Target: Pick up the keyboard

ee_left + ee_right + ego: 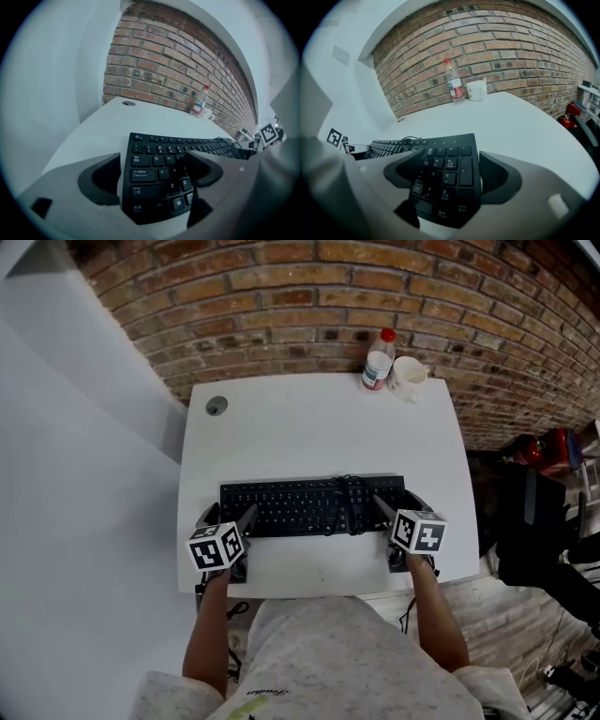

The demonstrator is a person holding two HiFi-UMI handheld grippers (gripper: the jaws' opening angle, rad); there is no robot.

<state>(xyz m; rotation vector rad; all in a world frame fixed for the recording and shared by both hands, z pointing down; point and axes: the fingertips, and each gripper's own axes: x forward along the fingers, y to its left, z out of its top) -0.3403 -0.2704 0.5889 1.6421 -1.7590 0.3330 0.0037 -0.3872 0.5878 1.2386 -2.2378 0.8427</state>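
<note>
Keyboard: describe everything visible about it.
The keyboard is black and looks like matte plastic, with white key legends and a number pad at its right end. It lies flat, keys up, on the white table near the front edge, its long side toward the person. Its dark cable is bundled on top of the keys, right of centre. The left gripper and right gripper straddle its two ends with jaws open; neither is closed on it.

The left gripper [228, 516] and right gripper [401, 506] hide keyboard [300, 505] corners.
</note>
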